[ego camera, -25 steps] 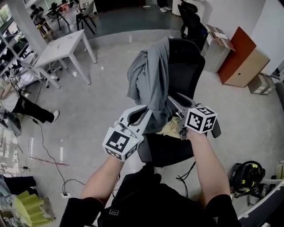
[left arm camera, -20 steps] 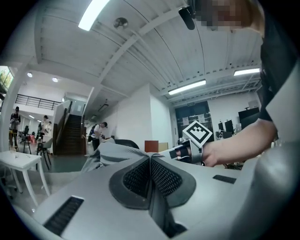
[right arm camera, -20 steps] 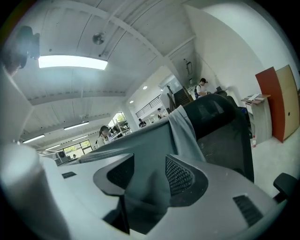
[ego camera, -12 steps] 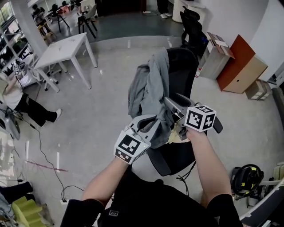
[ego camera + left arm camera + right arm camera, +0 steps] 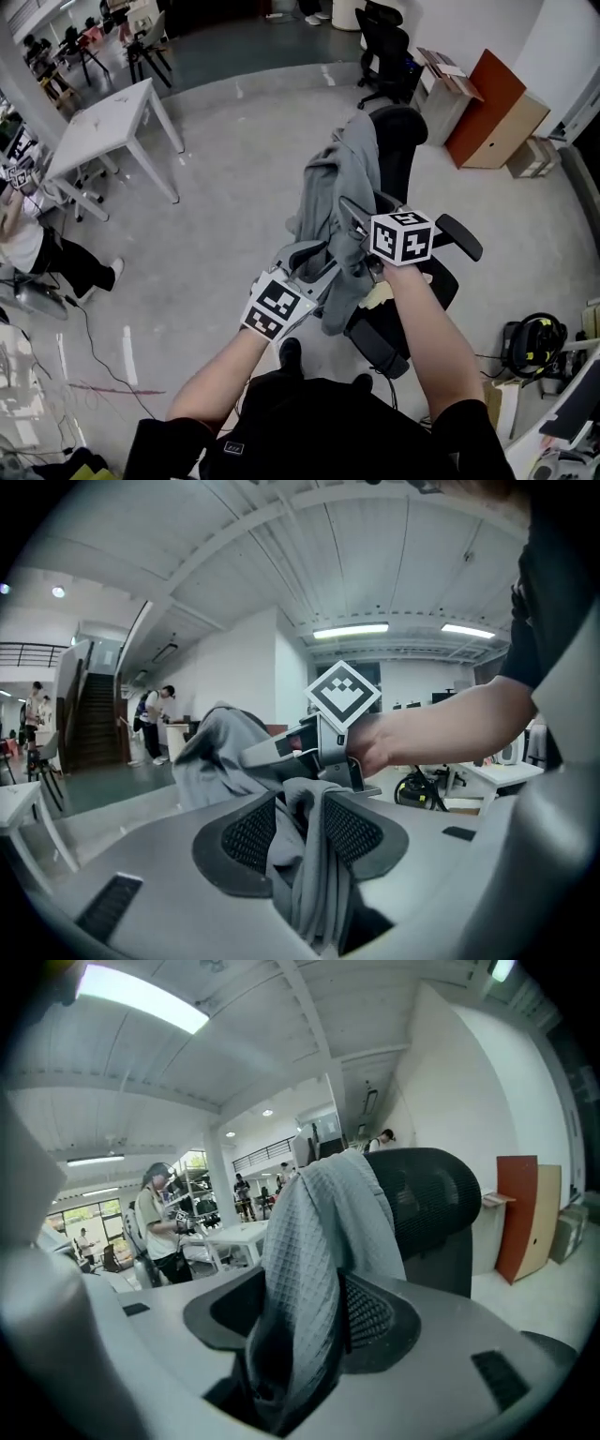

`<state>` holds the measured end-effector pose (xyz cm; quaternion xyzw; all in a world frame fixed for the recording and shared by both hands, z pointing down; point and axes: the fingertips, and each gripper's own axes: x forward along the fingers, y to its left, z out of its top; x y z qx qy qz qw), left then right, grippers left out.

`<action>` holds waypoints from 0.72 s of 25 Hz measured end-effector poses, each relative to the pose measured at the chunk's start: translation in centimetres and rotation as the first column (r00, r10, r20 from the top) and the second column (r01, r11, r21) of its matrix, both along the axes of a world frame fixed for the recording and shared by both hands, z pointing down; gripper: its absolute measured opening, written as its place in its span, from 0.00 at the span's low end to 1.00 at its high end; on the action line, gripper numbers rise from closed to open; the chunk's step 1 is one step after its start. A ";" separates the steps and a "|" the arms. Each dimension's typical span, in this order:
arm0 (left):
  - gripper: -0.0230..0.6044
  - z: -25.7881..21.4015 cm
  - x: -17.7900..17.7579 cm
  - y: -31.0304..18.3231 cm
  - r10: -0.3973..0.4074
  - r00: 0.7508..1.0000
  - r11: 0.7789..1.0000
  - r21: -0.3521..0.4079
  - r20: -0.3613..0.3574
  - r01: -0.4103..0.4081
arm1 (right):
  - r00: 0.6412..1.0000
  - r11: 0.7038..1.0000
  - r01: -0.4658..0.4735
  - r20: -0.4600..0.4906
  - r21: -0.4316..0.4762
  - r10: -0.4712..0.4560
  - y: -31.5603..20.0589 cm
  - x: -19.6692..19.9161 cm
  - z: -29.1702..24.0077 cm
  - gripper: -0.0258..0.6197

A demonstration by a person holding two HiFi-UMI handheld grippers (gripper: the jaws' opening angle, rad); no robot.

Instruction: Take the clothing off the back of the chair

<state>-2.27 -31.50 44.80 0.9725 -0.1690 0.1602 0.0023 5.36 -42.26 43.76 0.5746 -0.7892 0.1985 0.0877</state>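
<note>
Head view: a grey garment is draped over the top of a black chair, hanging down the side of the backrest nearest the person, its lower end reaching about seat level. It has not come off yet.

Both grippers are at its lower half. The left gripper has just been opening its jaws. In the left gripper view a loose fold of the cloth runs between the pads, slack, not pinched flat. I read that as a released grip with the fabric merely lying in the gap. The right gripper has also just been opening. In the right gripper view the waffle-knit cloth leans on one pad with a dark gap at the other, so it too is let go and holds nothing firmly.

The garment looks soft, light and limp. It should bunch and sag wherever it is unsupported, and a thin single layer may slide out of the pads.

A gathered fold would hold better than an edge. The best place to take hold is probably high up, near where the cloth crosses the top of the backrest, one gripper to each side. Pulling from the low hem would likely only drag it tight over the backrest, or catch it on the armrest.
</note>
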 end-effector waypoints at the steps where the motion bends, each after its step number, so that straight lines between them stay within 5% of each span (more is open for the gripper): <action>1: 0.30 0.3 -0.5 -0.6 0.006 1.000 1.000 -0.004 0.011 -0.006 | 1.000 1.000 -0.026 -0.013 0.006 0.026 -0.3 0.0 0.1 0.37; 6: 0.43 3.3 -3.2 -5.3 -0.072 0.994 0.997 0.015 0.088 0.071 | 0.992 0.991 -0.119 -0.035 0.069 0.121 0.3 -0.2 -1.1 0.24; 10: 0.47 6.7 -3.6 -8.3 -0.083 0.989 0.993 -0.077 0.124 0.093 | 0.989 0.982 -0.137 -0.034 0.130 0.143 1.9 -0.3 -2.8 0.09; 18: 0.47 7.1 -1.9 -7.6 -0.061 0.994 0.986 -0.148 0.092 0.074 | 0.997 0.969 -0.079 0.022 0.235 0.076 5.1 -1.6 -6.9 0.09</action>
